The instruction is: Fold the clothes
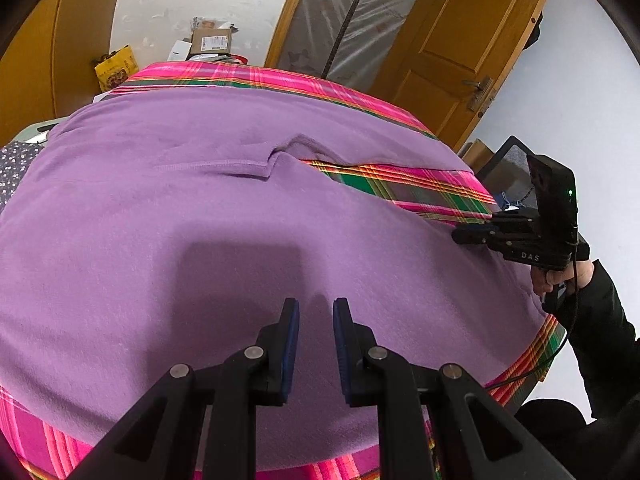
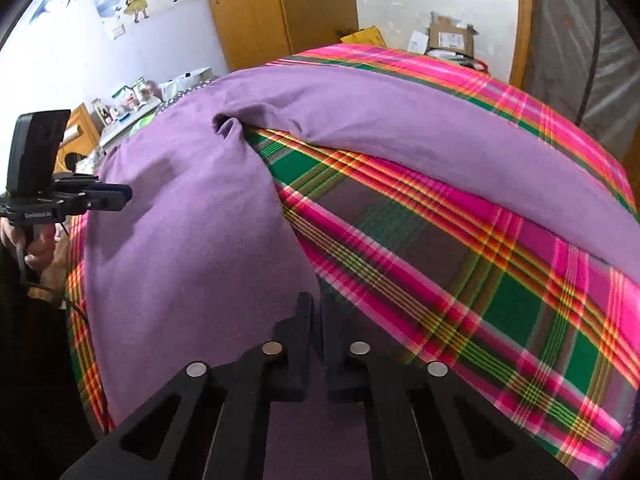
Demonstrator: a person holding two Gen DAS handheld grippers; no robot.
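The left gripper (image 1: 316,308) hangs above the near part of the purple garment (image 1: 200,208), its blue-padded jaws parted with a clear gap and nothing between them; its shadow falls on the cloth just beyond the tips. The right gripper (image 2: 318,304) stands at the garment's near right edge with its jaws drawn together. Purple fabric lies directly under and beside the tips, but whether any of it is pinched between them cannot be told (the tips are dark and blurred in the right wrist view).

The garment lies spread over a pink, green and yellow plaid sheet (image 2: 460,280) and covers most of it. A sleeve (image 2: 400,128) runs off from the body to the far right, leaving a wedge of bare plaid between sleeve and body; the cloth is bunched where the two meet.

A bare hand (image 1: 554,280) in a black sleeve (image 1: 604,320) grips the right gripper's handle, to the right of the garment.

Beyond the garment's far edge stand cardboard boxes (image 1: 210,42) against a pale wall, a wooden door (image 1: 468,36) to their right.
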